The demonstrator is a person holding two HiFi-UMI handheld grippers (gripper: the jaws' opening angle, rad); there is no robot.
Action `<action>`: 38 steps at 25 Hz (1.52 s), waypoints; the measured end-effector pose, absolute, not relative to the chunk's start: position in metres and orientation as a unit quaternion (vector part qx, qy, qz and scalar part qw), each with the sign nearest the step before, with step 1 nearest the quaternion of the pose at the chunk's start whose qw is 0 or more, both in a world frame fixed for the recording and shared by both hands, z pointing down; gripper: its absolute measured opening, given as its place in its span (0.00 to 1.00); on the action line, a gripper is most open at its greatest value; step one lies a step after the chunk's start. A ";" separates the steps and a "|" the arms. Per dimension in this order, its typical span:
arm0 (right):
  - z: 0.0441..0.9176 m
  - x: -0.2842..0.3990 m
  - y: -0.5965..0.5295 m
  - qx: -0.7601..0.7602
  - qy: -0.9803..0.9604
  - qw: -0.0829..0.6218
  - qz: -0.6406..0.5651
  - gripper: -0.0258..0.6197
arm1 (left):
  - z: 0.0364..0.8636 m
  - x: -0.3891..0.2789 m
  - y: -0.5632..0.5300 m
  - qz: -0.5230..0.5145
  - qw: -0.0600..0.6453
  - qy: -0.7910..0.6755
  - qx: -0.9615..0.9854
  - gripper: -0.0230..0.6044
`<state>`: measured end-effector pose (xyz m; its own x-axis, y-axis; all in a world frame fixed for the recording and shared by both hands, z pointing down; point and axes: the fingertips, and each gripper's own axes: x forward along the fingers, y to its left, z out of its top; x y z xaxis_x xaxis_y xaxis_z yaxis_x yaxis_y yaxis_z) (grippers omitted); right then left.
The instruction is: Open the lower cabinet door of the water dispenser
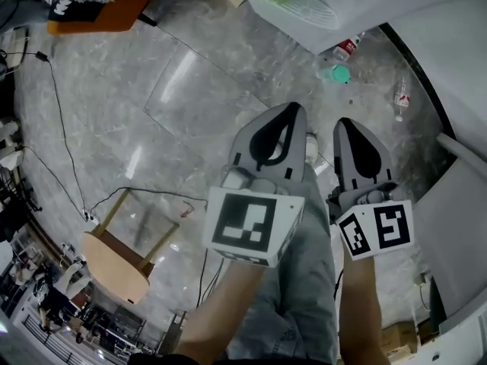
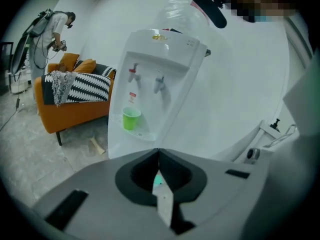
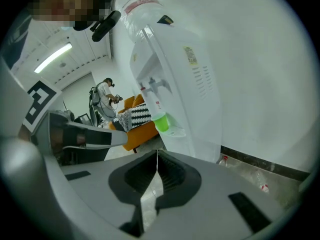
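The white water dispenser (image 2: pixel 160 79) stands against the wall, with a green cup (image 2: pixel 131 119) on its drip tray. Its lower front (image 2: pixel 122 145) shows just above my left gripper (image 2: pixel 158 152), whose jaws meet at the tips with nothing between them. From the right gripper view I see the dispenser (image 3: pixel 175 74) from its side, with the cup (image 3: pixel 161 122). My right gripper (image 3: pixel 157 154) is shut and empty too. In the head view the left gripper (image 1: pixel 293 111) and the right gripper (image 1: pixel 346 125) are side by side above the floor, short of the dispenser (image 1: pixel 304 2).
An orange sofa (image 2: pixel 75 111) with a striped cushion stands left of the dispenser, a person (image 2: pixel 55 26) behind it. Plastic bottles (image 1: pixel 402 93) and a teal object (image 1: pixel 338 73) lie by the wall. A wooden stool (image 1: pixel 114 261) and cables (image 1: pixel 61 128) are on the floor at left.
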<state>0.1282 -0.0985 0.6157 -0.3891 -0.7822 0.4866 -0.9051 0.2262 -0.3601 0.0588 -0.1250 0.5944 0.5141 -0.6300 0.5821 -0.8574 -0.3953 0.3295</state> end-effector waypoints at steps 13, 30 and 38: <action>0.657 0.131 -0.123 0.496 -0.808 0.156 0.276 0.22 | 0.622 0.047 -0.107 0.202 0.329 -0.466 0.796 0.05; 0.713 0.161 -0.184 0.489 -0.811 0.229 0.226 0.35 | 0.642 0.040 -0.096 0.205 0.350 -0.472 0.783 0.05; 0.740 0.159 -0.211 0.473 -0.814 0.273 0.200 0.45 | 0.648 0.030 -0.092 0.208 0.341 -0.470 0.787 0.05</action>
<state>0.1592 -0.2106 0.7404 -0.4045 -0.6604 0.6326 -0.8783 0.4733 -0.0675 0.0297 -0.0919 0.6479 0.4723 -0.5981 0.6475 -0.8814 -0.3256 0.3421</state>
